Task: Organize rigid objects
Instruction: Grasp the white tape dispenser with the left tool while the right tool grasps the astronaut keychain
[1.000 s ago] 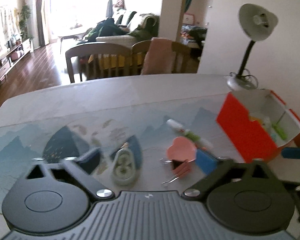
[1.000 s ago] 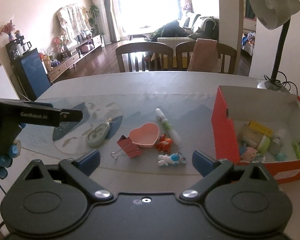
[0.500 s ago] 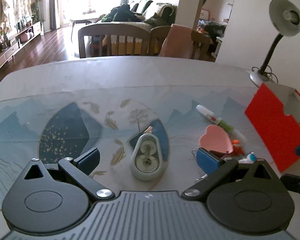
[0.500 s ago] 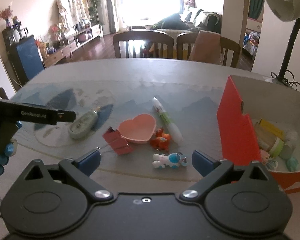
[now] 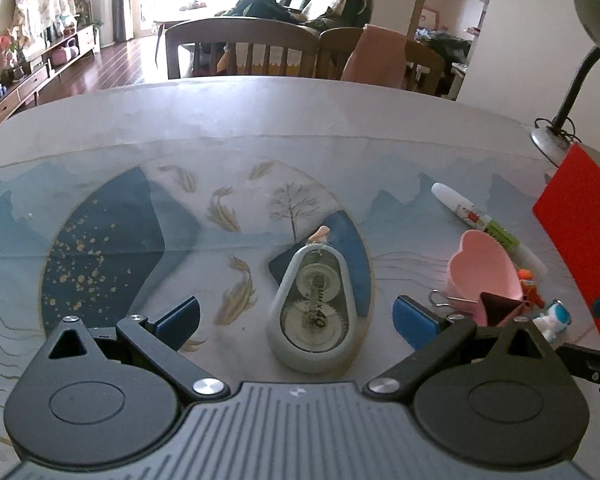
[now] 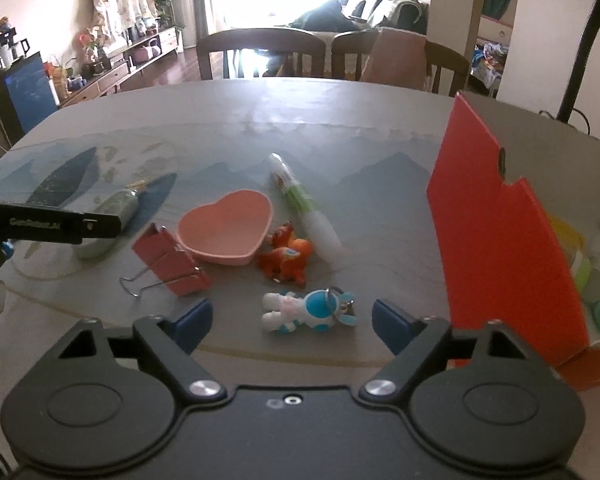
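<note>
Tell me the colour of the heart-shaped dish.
Pink; the dish shows best in the right wrist view.

correction tape [image 5: 315, 307]: through its clear window i read "5mm x 40" on the reel, running sideways; smaller print under it is too blurred for me.
my left gripper [image 6: 48, 226]: white lettering on its black side arm, seen from my right wrist, reads roughly "genrobot.ai"; it is soft, so i can't vouch for every letter.
marker pen [image 5: 476, 216]: a printed label with red marks on its barrel, nothing i can read.
</note>
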Demonstrator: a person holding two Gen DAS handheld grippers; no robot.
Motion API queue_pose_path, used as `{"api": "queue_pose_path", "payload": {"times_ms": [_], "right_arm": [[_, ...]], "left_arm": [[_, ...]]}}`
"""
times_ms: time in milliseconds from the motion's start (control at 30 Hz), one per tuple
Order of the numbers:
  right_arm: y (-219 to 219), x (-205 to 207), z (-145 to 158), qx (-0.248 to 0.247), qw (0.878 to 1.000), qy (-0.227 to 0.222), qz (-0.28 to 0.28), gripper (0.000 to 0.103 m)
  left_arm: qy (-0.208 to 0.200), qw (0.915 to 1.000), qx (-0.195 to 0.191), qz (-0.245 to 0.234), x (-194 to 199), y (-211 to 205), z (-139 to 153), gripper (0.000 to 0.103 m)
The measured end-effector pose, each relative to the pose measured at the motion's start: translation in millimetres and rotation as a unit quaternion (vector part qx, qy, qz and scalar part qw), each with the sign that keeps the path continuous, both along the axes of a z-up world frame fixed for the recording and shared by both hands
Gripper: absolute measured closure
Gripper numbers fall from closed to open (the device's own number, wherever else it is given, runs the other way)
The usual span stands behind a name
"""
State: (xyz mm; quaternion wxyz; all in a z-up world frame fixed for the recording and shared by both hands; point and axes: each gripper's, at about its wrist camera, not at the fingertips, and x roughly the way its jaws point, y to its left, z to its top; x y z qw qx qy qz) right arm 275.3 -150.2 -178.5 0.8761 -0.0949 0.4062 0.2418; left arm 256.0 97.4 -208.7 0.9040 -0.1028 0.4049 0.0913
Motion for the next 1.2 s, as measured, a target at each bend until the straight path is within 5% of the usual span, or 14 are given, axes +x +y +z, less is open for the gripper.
{"api": "queue_pose_path", "payload": {"times_ms": [500, 667, 867, 1200], "right_arm": [[0, 10, -17, -0.008, 1.000, 0.010, -0.004, 0.033], [0, 9, -16, -0.017, 1.000, 0.000, -0.002, 0.042], [-4, 8, -16, -0.019, 1.000, -0.005, -0.006, 0.046], [-12, 4, -5, -0.009, 1.000, -0.002, -0.018, 0.047]], "left_arm": [[-0.007, 0.9999, 0.011, 0.006, 5, -3, -11, 0.001], [-0.013, 0.9994, 0.030, 0.013, 4, -5, -10, 0.015], [-0.017, 0.9987, 0.049, 0.000, 3, -11, -8, 0.050], [-0.010, 0.9991, 0.040, 0.010, 1, -11, -4, 0.051]]}}
